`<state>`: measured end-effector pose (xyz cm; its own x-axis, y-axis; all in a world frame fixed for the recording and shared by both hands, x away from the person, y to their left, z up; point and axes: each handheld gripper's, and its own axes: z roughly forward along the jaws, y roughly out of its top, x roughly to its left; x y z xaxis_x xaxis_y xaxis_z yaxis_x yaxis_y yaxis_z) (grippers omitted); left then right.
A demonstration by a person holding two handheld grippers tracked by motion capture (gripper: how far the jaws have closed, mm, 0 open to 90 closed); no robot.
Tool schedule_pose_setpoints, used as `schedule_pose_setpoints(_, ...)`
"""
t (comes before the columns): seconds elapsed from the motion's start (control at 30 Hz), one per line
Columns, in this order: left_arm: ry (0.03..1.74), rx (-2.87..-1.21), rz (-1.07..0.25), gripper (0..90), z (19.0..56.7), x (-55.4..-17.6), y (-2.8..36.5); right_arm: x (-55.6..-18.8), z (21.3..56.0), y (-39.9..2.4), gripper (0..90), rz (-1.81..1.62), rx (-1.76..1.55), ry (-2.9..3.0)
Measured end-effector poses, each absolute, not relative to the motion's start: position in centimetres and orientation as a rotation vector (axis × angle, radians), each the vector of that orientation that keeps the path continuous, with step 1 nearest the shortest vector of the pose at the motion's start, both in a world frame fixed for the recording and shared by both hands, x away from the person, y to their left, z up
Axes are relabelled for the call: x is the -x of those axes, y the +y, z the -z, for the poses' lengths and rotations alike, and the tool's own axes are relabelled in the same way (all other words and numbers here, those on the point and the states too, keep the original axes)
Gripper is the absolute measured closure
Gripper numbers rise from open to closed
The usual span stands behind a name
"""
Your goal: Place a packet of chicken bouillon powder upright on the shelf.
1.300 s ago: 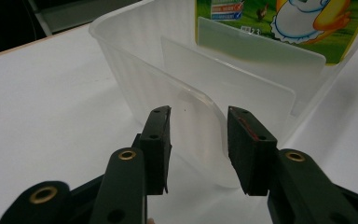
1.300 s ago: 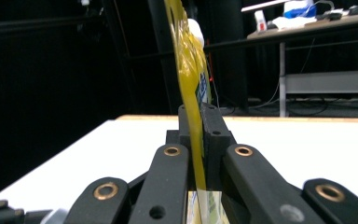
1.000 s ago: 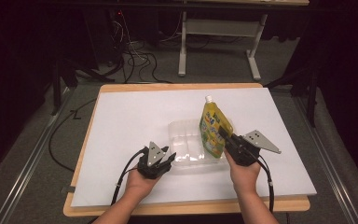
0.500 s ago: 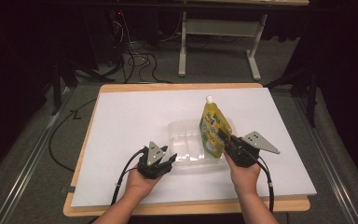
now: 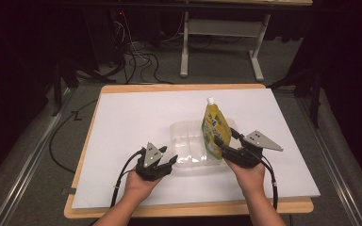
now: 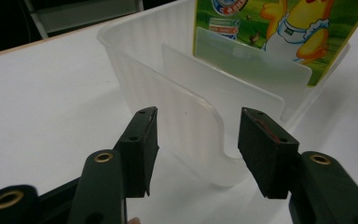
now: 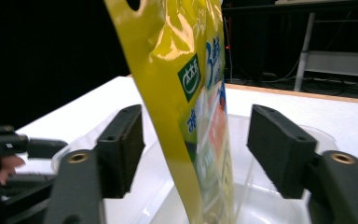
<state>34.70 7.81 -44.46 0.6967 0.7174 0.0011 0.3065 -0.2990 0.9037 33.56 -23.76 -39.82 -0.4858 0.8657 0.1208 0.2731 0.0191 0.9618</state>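
A yellow spouted pouch (image 5: 214, 129) is seen standing upright in the right-hand end of a clear plastic bin (image 5: 188, 148) on the white table (image 5: 132, 117). The right gripper (image 5: 228, 149) is held at the pouch's lower edge with its jaws spread to either side of the pouch, no pad being seen in contact with it. The left gripper (image 6: 193, 140) is also open, its jaws straddling the near wall of the bin at the notched rim. The step in hand is judged to be settling the pouch in the bin. The bin wall should be pinched first so the light container is kept from sliding; the right jaws should then be drawn straight back, so the pouch is not tipped.
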Motion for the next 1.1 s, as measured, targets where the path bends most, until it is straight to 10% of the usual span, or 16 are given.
schedule_pose_setpoints(0.8,1.108,-1.829,-0.595,39.5,44.7,-36.1,19.4,-30.0,42.4,-39.1,35.7,-1.283,-1.326,1.542)
schedule_pose_setpoints(1.1,1.115,-1.892,-0.61,33.2,45.3,-36.4,18.3,-30.9,44.4,-38.8,37.0,-1.223,-1.379,1.614)
